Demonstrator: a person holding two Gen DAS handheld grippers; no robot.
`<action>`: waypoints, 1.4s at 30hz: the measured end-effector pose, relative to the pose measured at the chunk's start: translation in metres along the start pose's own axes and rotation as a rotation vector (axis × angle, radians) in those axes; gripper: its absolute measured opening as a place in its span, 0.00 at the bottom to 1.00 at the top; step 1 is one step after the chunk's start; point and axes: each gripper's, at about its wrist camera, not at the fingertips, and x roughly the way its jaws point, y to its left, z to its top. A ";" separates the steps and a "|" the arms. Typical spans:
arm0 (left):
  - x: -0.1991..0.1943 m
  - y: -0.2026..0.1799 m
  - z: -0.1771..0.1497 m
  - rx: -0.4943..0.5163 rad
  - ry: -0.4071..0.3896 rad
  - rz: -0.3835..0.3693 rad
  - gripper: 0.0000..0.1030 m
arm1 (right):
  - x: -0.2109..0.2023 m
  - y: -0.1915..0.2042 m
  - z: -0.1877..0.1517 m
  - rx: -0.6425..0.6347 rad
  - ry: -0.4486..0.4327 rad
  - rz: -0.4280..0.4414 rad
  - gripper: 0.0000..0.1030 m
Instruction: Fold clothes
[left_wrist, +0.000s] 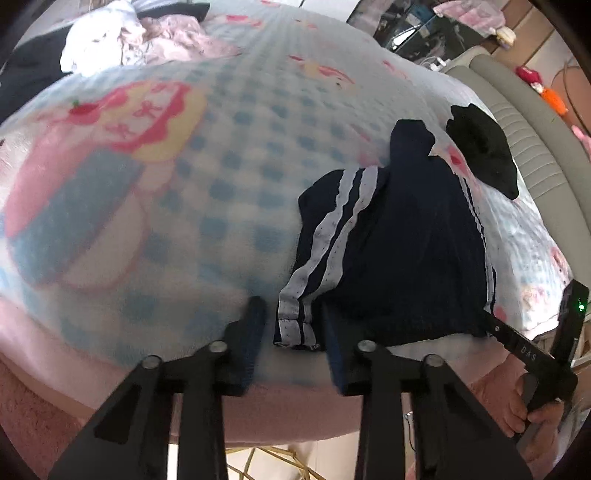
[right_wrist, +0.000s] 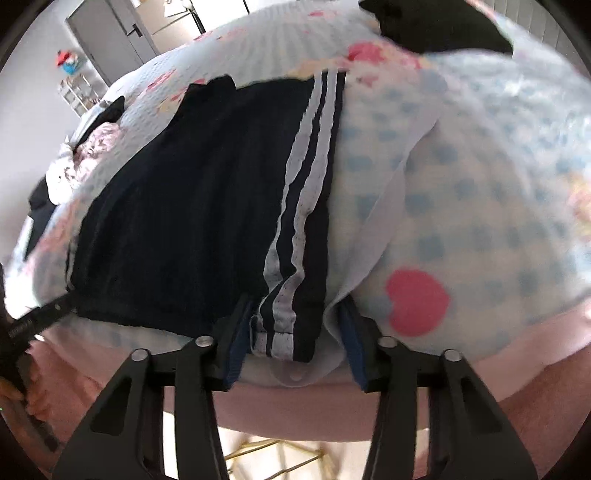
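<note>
Shorts (left_wrist: 399, 240), navy with white side stripes, lie flat near the bed's (left_wrist: 192, 206) checked-blanket edge. Left gripper (left_wrist: 295, 332) stands part open, one striped hem corner between its fingers, pads apart from it. Right gripper (right_wrist: 291, 332) likewise straddles the other striped corner. Black garment (left_wrist: 484, 155) lies beyond.

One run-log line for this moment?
stage: gripping shorts hem | left gripper: at striped corner | right gripper: at other corner | surface: blanket
</note>
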 end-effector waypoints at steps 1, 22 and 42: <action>-0.003 -0.002 0.000 0.008 -0.006 -0.001 0.22 | -0.004 0.002 -0.001 -0.017 -0.014 -0.030 0.36; -0.012 0.010 0.006 -0.120 -0.059 -0.237 0.13 | -0.024 0.012 0.009 -0.005 -0.075 0.098 0.18; 0.009 0.003 0.008 -0.103 -0.001 -0.202 0.12 | 0.015 -0.003 0.011 0.057 0.027 0.189 0.13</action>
